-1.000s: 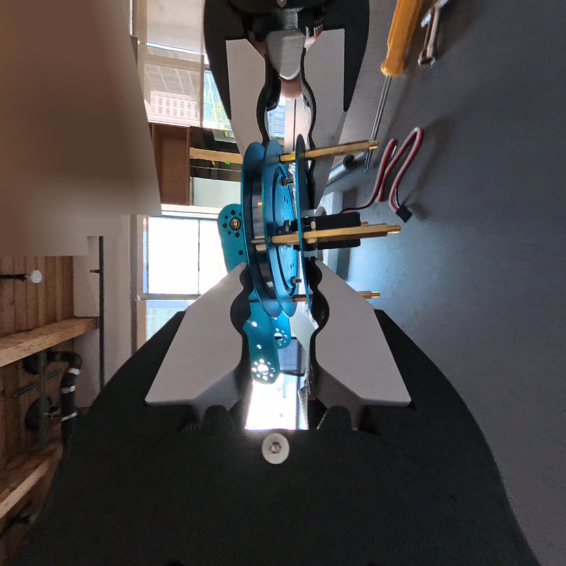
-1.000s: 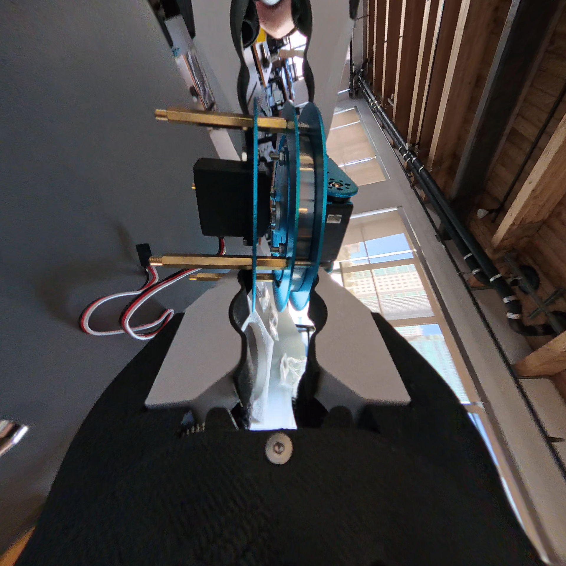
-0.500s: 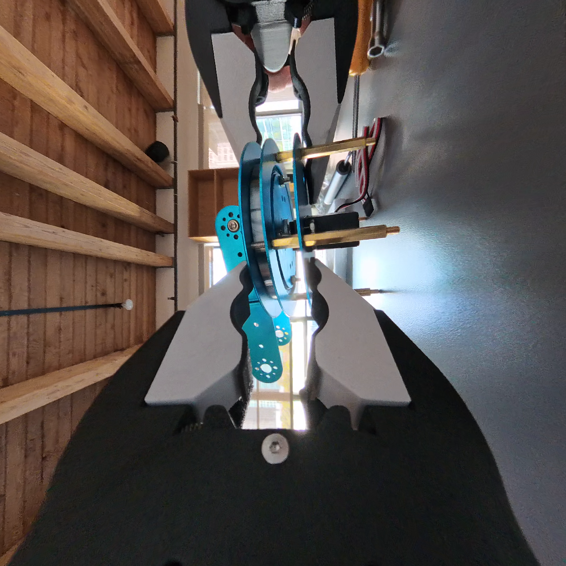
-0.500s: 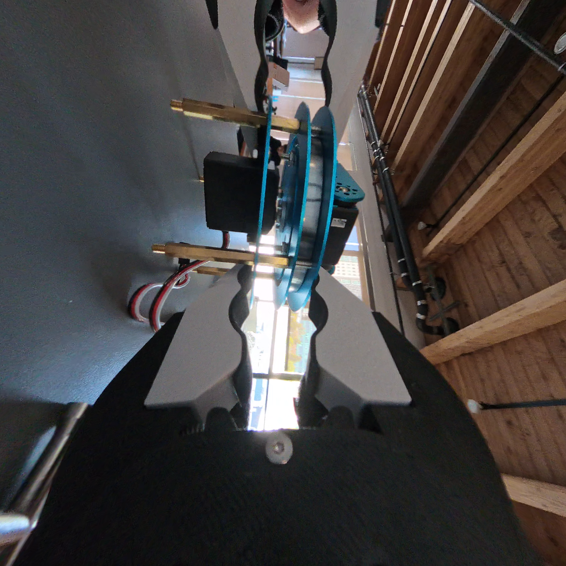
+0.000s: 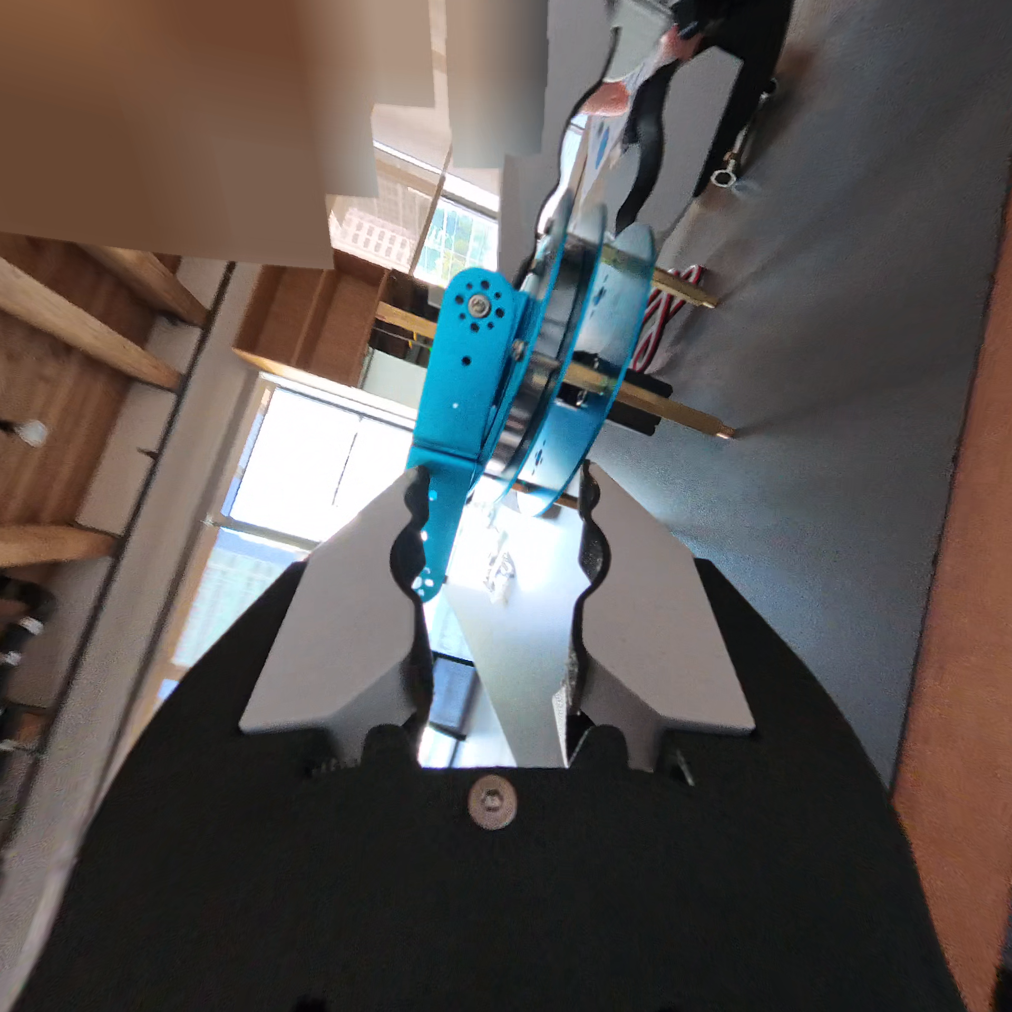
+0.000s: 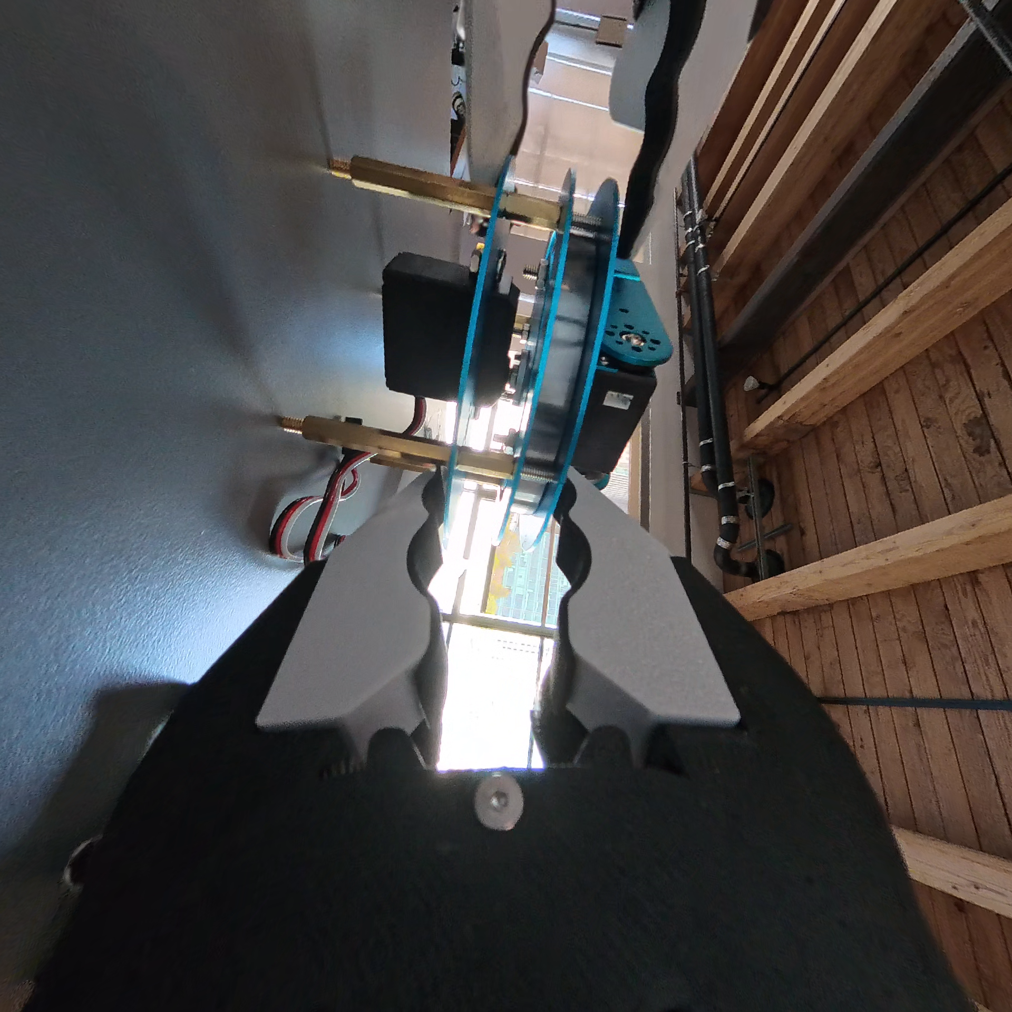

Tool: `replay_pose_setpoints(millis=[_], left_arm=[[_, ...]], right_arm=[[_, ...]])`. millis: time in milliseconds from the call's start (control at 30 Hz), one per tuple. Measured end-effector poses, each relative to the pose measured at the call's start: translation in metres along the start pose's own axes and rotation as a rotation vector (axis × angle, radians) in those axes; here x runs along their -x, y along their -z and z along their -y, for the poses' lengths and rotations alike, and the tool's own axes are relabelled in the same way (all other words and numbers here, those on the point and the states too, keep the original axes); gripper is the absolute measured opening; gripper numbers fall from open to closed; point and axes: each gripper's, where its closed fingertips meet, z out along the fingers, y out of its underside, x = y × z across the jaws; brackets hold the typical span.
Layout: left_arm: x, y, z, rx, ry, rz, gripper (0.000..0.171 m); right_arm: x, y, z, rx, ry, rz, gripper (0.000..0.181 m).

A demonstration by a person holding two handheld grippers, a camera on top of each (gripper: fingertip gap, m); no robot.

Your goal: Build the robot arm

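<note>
A blue disc assembly (image 5: 553, 438) with brass standoffs (image 5: 679, 416), a black servo (image 6: 427, 323) and a blue bracket (image 5: 471, 350) is held on edge just above a grey mat (image 5: 821, 383). My right gripper (image 6: 498, 487) is shut on the near rim of the discs (image 6: 476, 306). My left gripper (image 5: 501, 476) is open wider than the stack; the bracket's tail hangs between its fingers and the assembly sits tilted in it. The right gripper's fingers (image 5: 646, 120) show at the far side. Red, white and black servo wires (image 6: 312, 525) lie on the mat (image 6: 164, 274).
A small metal tool (image 5: 728, 170) lies on the mat beyond the assembly. The mat ends at a brown wooden table edge (image 5: 975, 493). Wooden beams (image 6: 876, 328), black pipes (image 6: 706, 383) and bright windows (image 5: 306, 449) are behind. Some 8 cm of space lies between my two pairs of fingers.
My left gripper's fingers have spread apart, and the assembly now sits tilted in its view. My right gripper keeps its grip and has swung a little.
</note>
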Motion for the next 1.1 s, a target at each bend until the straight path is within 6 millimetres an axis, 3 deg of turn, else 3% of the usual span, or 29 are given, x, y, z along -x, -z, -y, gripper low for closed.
replay_pose_setpoints(millis=[133,333,467,567,667,800,933,1100], left_arm=[[0.009,0.009,-0.012,0.040,0.284,-0.020,0.062],[0.044,0.029,-0.023,0.010,0.729,0.048,0.046],[0.058,0.033,-0.033,-0.021,1.003,0.066,0.047],[0.067,0.034,-0.040,-0.032,1.142,0.056,0.053],[0.059,0.030,-0.033,-0.075,1.194,-0.120,0.050],[0.047,0.018,-0.053,-0.026,1.182,-0.243,0.050],[0.047,0.008,-0.045,-0.187,1.215,-0.387,0.038],[0.047,0.008,-0.044,-0.363,1.249,-0.613,0.019]], right_arm=[[0.002,0.006,-0.003,0.011,-0.046,0.055,0.036],[-0.006,0.029,-0.016,0.055,-0.202,0.065,0.038],[-0.026,0.044,-0.019,0.030,-0.471,0.056,0.035],[-0.038,0.046,-0.019,0.012,-0.861,0.106,0.038],[-0.048,0.043,-0.009,-0.056,-1.282,0.155,0.056],[-0.056,0.032,-0.001,-0.114,-1.643,0.183,0.077],[-0.052,0.018,0.000,-0.096,-1.759,0.210,0.078],[-0.040,-0.003,0.003,0.022,-1.753,0.241,0.078]])
